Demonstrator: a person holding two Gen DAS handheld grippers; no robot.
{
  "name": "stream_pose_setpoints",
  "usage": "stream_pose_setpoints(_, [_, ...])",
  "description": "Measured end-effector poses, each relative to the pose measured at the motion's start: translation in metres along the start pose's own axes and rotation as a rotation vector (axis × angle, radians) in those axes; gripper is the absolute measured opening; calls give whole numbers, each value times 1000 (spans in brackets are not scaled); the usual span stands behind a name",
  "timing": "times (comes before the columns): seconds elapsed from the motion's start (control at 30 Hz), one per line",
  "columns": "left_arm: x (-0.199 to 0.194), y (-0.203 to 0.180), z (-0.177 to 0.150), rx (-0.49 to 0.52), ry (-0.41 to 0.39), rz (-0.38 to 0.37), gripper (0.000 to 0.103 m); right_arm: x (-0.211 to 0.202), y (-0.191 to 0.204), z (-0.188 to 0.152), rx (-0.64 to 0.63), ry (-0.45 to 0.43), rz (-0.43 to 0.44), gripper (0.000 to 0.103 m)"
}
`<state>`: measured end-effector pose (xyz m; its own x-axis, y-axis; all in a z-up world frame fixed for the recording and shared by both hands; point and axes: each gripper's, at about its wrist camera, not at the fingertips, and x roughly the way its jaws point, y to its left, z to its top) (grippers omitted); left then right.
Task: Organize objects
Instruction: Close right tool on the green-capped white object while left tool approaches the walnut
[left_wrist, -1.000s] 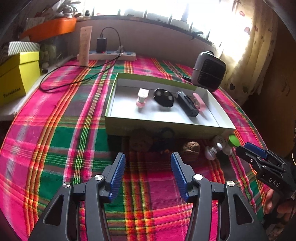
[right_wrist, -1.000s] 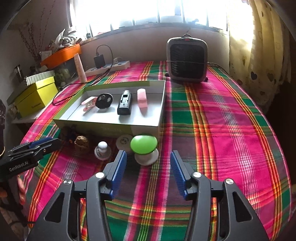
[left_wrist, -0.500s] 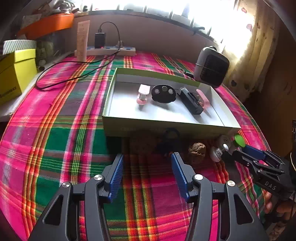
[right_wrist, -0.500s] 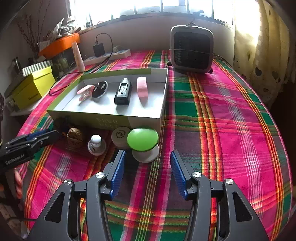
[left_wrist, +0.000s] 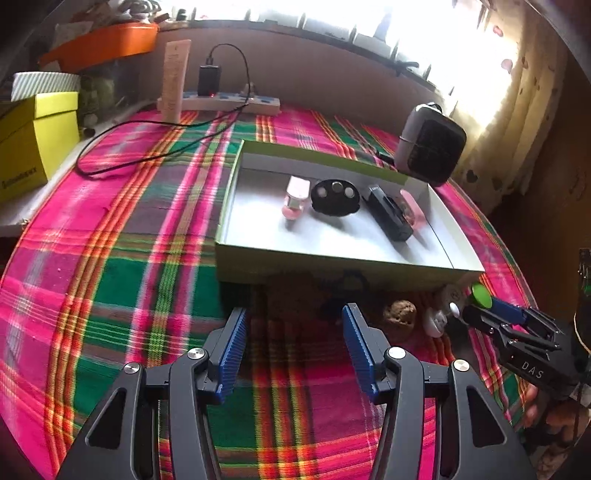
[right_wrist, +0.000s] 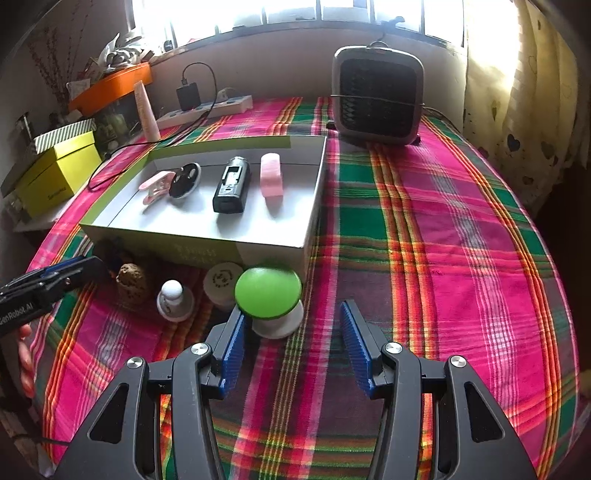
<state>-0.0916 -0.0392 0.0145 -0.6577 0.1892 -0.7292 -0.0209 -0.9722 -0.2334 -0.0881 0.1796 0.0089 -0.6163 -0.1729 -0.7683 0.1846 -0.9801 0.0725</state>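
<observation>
Presently: right hand-held gripper (right_wrist: 291, 332), jaws wide and empty, poised just short of the green-capped mushroom-shaped item (right_wrist: 269, 295), which stands on the tabletop just outside the near right corner of the shallow cardboard box (right_wrist: 192, 243). Left hand-held gripper (left_wrist: 291, 341), jaws likewise wide, holding nothing, over bare cloth before the box's near wall. Also outside the box, in a row: round white lid (right_wrist: 222, 278), white knobbed piece (right_wrist: 174, 299), brown lumpy object (right_wrist: 130, 282). Already inside: pink clip (right_wrist: 157, 186), black disc (right_wrist: 184, 180), black rectangular device (right_wrist: 231, 184), pink bar (right_wrist: 271, 178). Risk, as judged: the domed cap overhangs a narrower base, so a high or off-centre pinch could slip or topple it against its close neighbours. Surface: plaid cloth (right_wrist: 424, 221) in pink and green. Room: window behind, small heater (right_wrist: 376, 98), power strip (right_wrist: 207, 109), yellow box (right_wrist: 59, 170), curtain at the right.
</observation>
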Motion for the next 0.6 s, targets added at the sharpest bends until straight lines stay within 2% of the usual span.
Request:
stream_pose_setpoints(0.17, [0, 8, 0, -29, -4, 6, 51, 1, 1, 1, -5, 3, 2, 50])
stream_pose_setpoints(0.6, [13, 5, 9, 3, 16, 68, 51, 4, 2, 4, -22, 11, 4, 50])
